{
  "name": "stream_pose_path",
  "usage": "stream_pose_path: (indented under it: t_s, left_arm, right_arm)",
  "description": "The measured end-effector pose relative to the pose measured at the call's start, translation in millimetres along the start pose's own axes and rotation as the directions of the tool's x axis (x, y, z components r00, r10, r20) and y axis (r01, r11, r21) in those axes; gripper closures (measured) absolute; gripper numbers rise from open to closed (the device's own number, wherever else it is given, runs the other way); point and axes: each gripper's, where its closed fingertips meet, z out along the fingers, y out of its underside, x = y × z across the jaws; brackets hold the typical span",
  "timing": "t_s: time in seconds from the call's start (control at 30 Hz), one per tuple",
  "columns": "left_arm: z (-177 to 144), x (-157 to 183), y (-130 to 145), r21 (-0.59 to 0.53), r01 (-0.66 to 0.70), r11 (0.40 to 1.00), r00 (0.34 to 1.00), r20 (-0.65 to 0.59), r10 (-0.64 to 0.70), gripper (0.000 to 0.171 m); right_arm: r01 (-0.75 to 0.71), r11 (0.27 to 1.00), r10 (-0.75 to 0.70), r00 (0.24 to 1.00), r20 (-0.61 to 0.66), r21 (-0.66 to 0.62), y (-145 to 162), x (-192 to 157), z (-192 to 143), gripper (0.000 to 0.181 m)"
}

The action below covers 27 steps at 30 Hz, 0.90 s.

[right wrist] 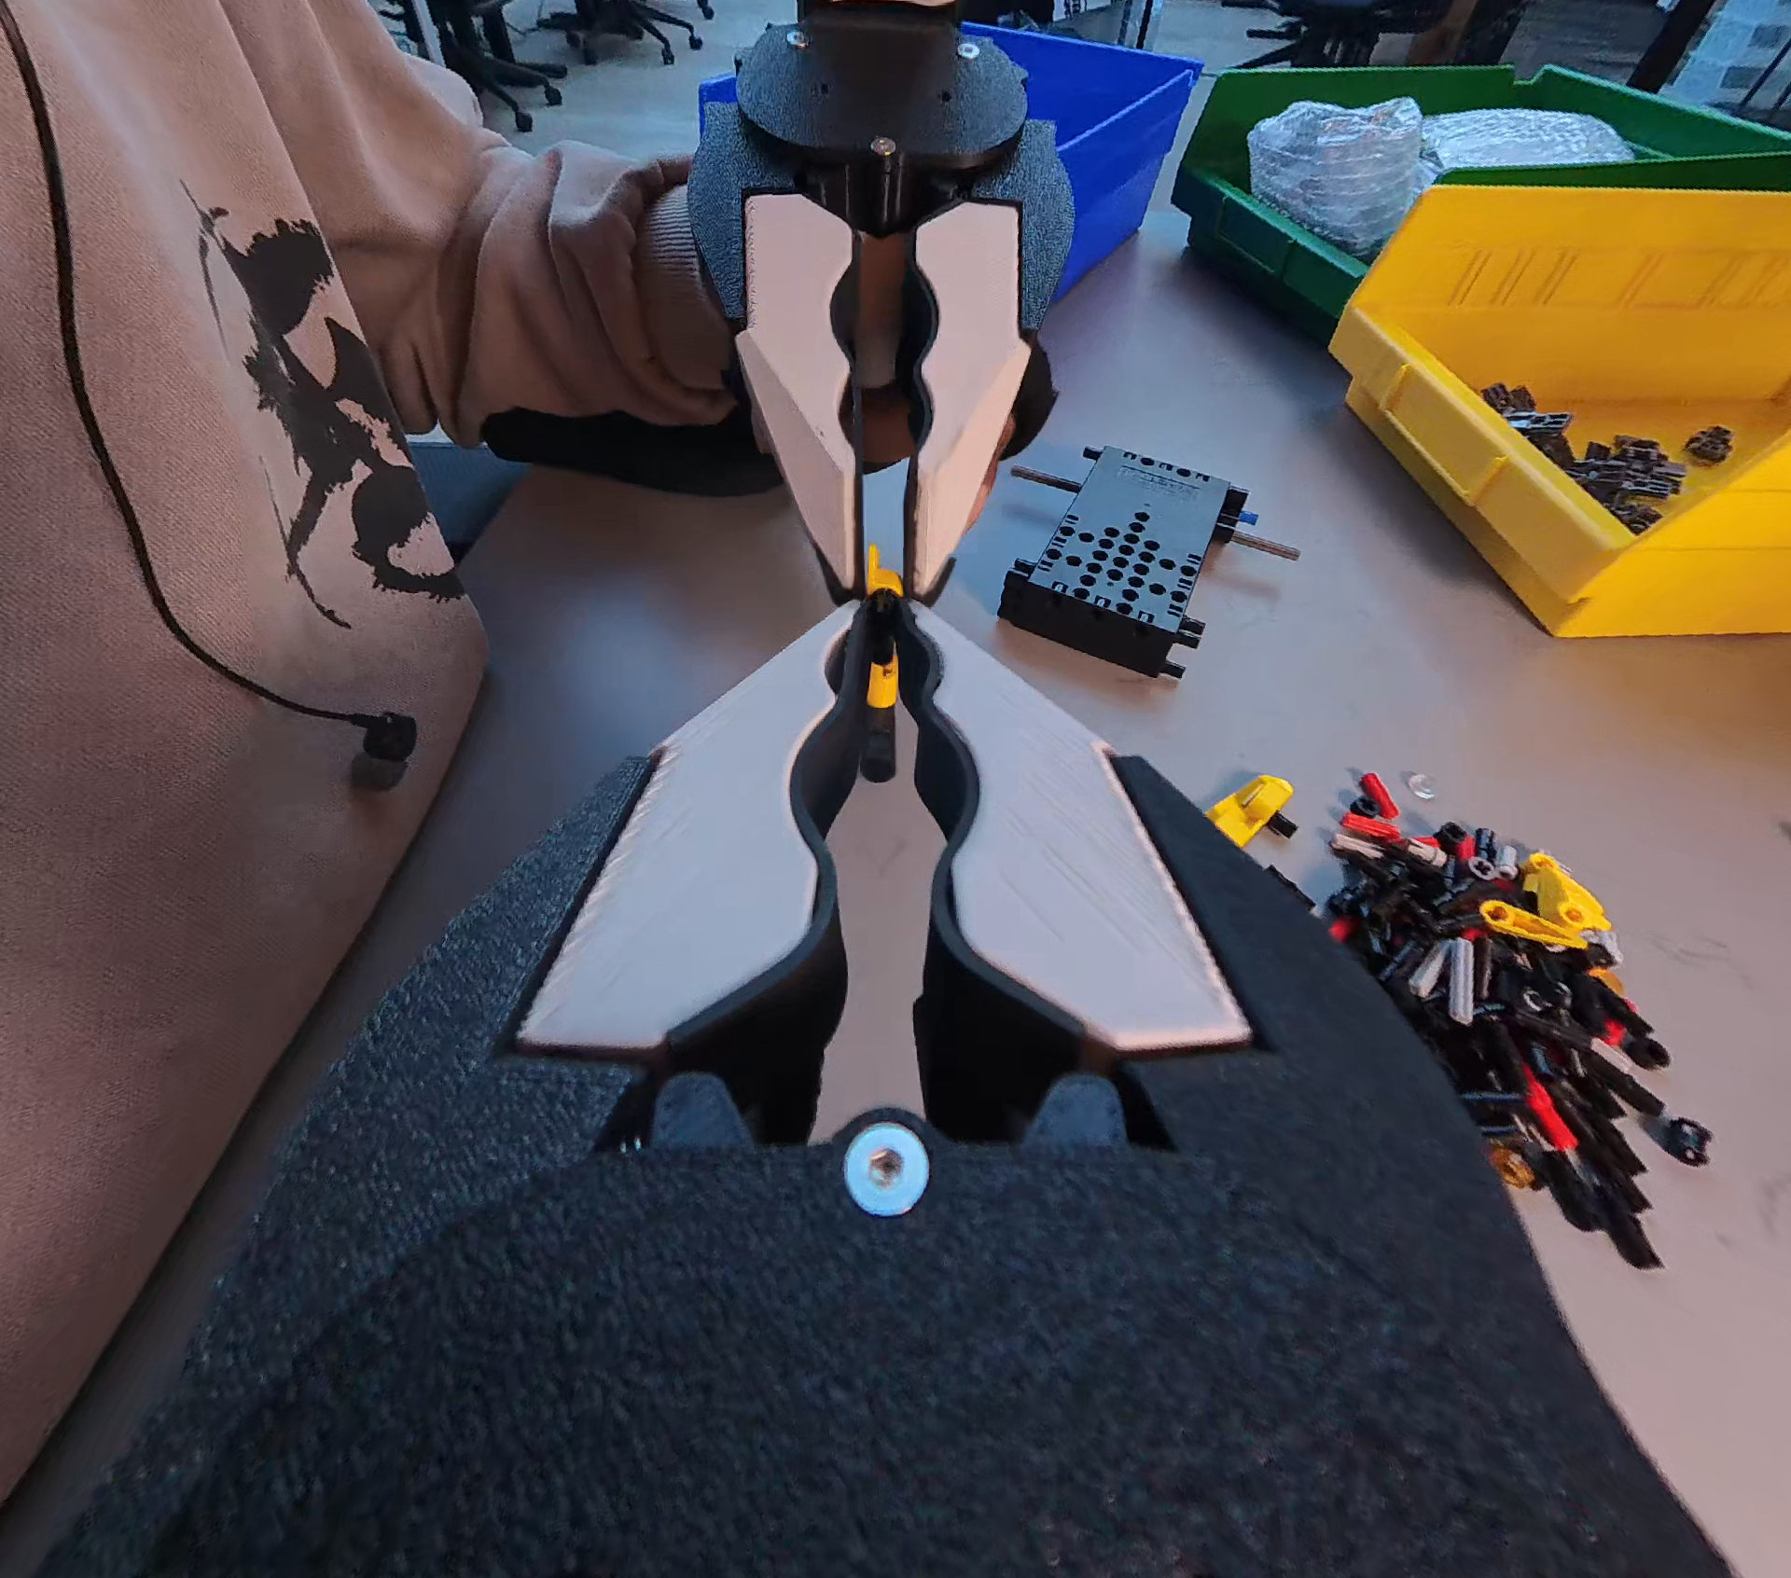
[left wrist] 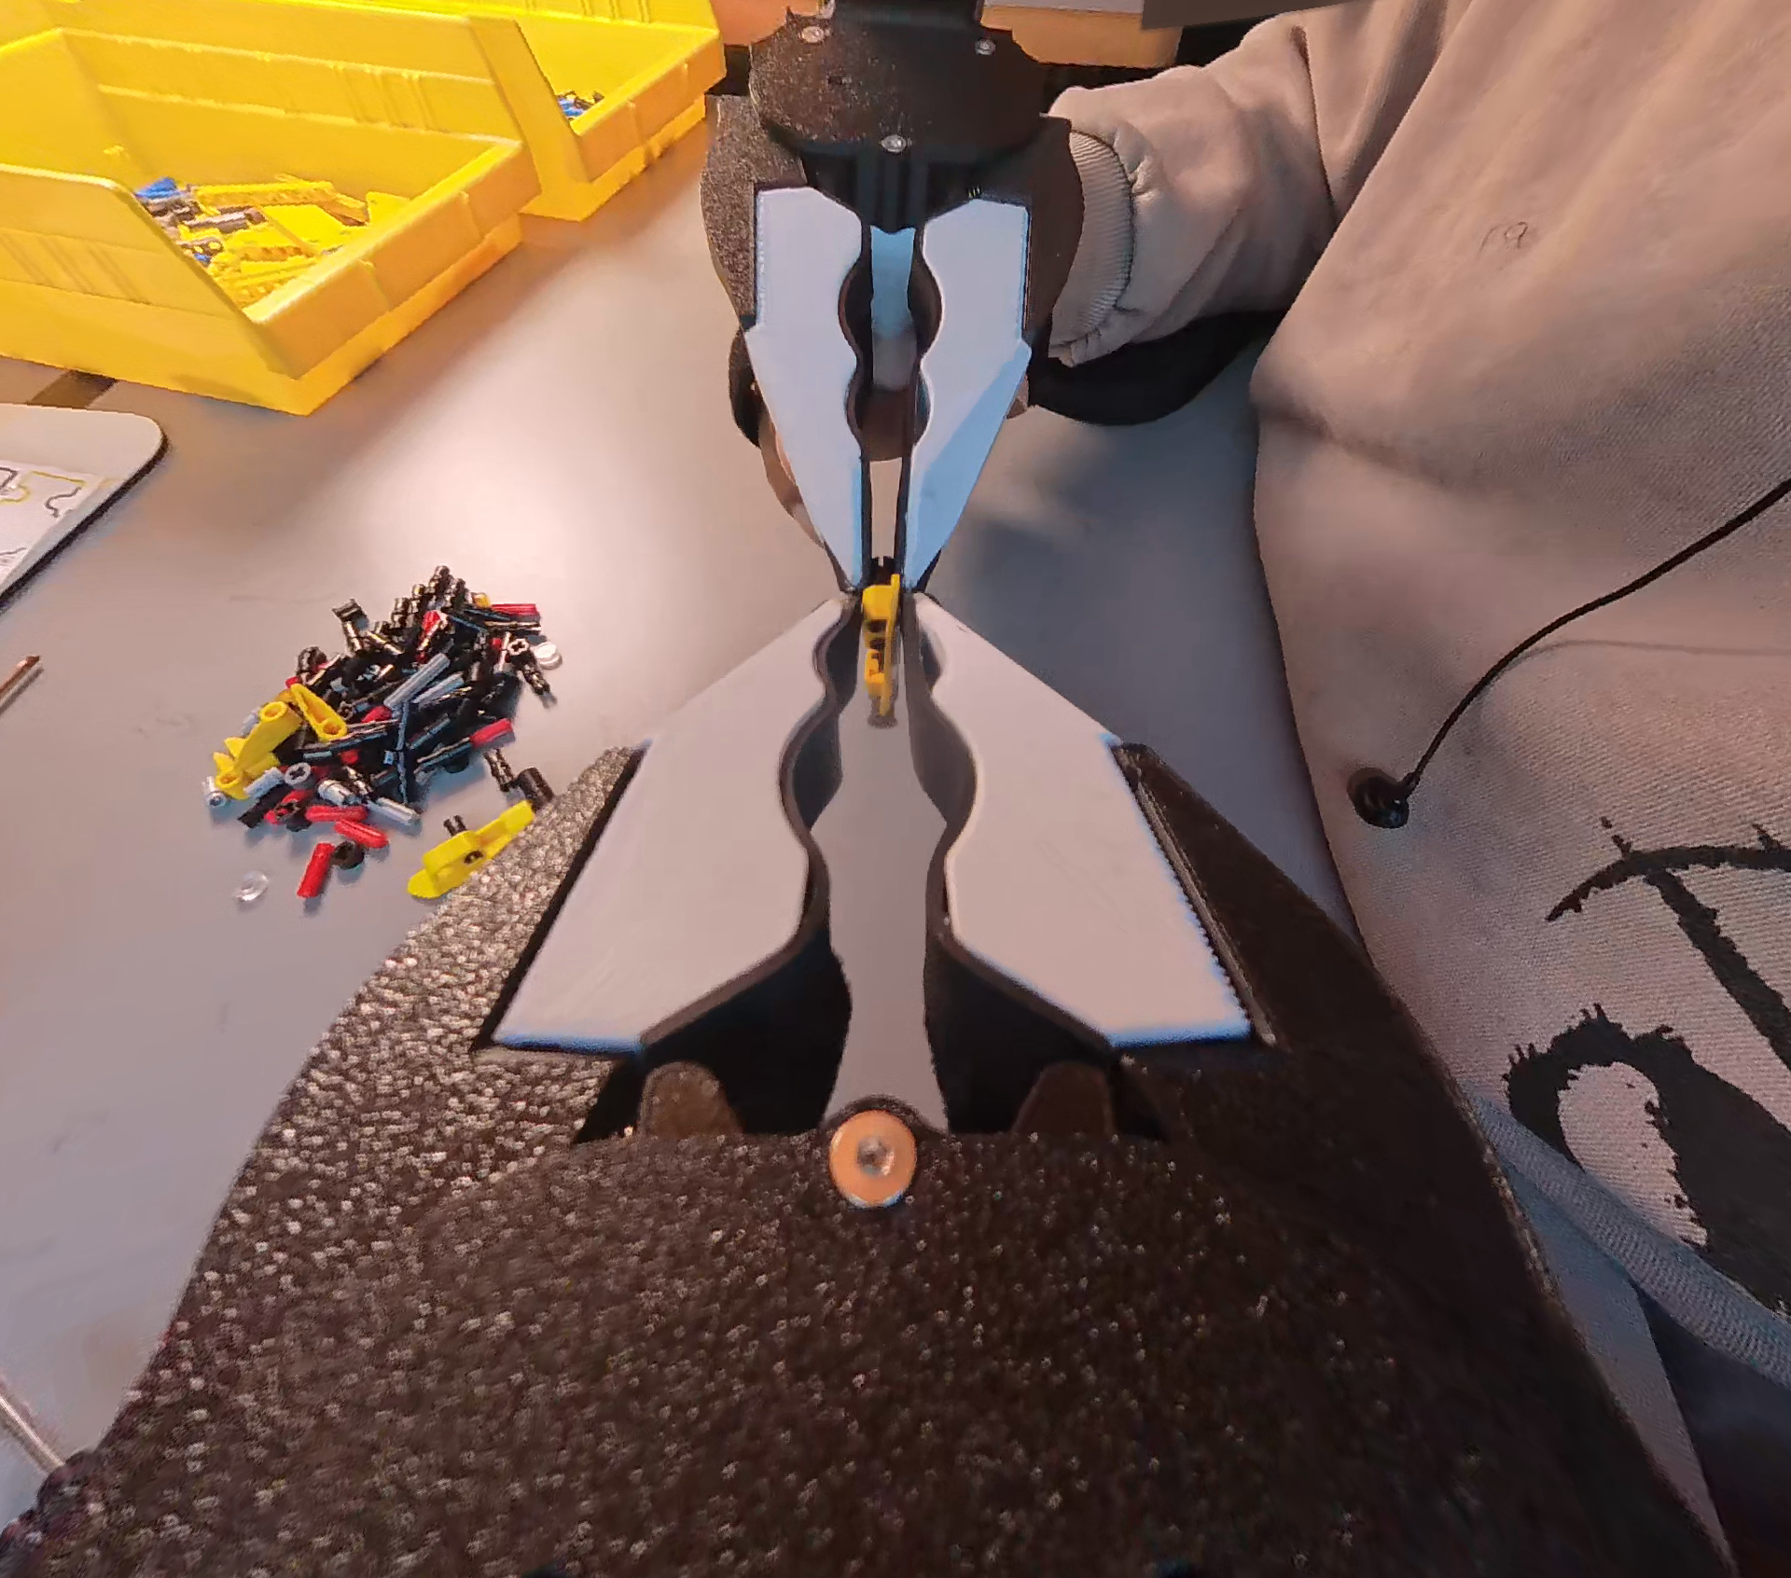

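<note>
Meeting tip to tip above the table (left wrist: 601,485), the left tool (left wrist: 880,630) and right tool (right wrist: 877,630) are both clamping one yellow piece (left wrist: 879,645); a pile of small parts (left wrist: 388,718) is lying beside, yellow bins (left wrist: 291,175) behind.

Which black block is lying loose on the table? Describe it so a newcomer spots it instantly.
In the right wrist view, start at the big yellow plastic bin on the grey table. Just left of it lies a flat black rectangular block beyond the pile of small black, red and yellow pieces. Unlike those, it is one large slab with round holes on top.
</note>
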Motion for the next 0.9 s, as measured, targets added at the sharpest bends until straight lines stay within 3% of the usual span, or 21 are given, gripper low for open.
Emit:
stream_pose_path:
  t_s: [0.17,0.4,0.73,0.83,0.9]
  left_arm:
    - [2.9,-1.6,9.9,-0.09,-0.074,0.993,0.996,0.048,0.078,0.165]
    - [0.2,1.5,-6.6,0.039,0.008,0.999,1.0,-0.009,-0.007,0.166]
    - [0.7,7.4,-14.4,0.093,0.06,0.994,0.996,-0.068,-0.054,0.166]
    - [-27.3,-16.2,-8.0,0.125,0.102,0.987,0.994,0.013,-0.105,0.171]
    - [-18.9,-12.0,-1.1,0.086,0.077,0.993,0.997,0.015,-0.078,0.171]
  right_arm:
    - [0.025,0.999,-0.026,0.999,-0.026,-0.048,8.2,0.9,2.2,0.178]
    - [-0.017,0.998,0.017,1.0,0.01,0.06,-7.2,-1.1,-6.5,0.179]
    - [-0.028,0.995,0.022,0.998,0.063,0.101,-11.2,-7.5,-15.9,0.18]
    - [-0.085,0.975,0.087,0.996,-0.003,0.205,-21.6,16.1,-52.3,0.18]
    - [-0.044,0.986,0.057,0.995,-0.077,0.16,-12.9,24.9,-59.6,0.18]
